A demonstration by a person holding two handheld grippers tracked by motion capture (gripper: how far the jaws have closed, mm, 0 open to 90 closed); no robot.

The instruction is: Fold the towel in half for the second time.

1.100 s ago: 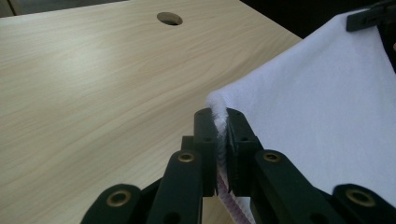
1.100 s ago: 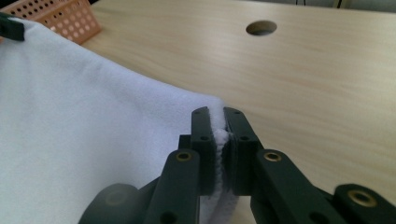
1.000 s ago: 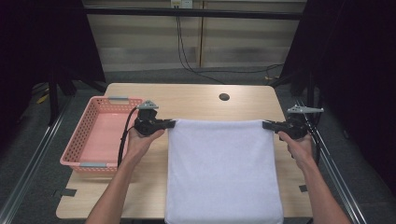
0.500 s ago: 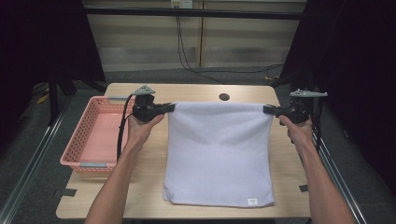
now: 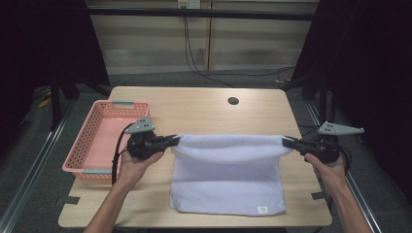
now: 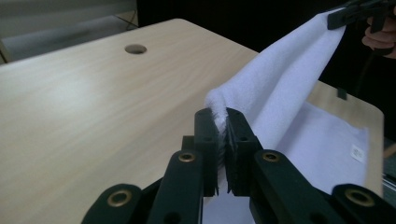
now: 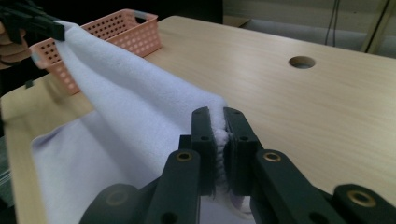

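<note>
Your left gripper (image 5: pixel 171 141) and right gripper (image 5: pixel 287 142) each pinch a far corner of the white towel (image 5: pixel 228 180), lifted above the table (image 5: pixel 204 109). Uneven pulling risks a crooked fold or slipped corner.

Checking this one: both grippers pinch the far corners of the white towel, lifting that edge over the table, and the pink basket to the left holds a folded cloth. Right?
Not quite. The pink basket is empty, as the high view shows. The rest holds: the left gripper and right gripper each pinch a far corner of the white towel, lifting that edge over the table.
</note>
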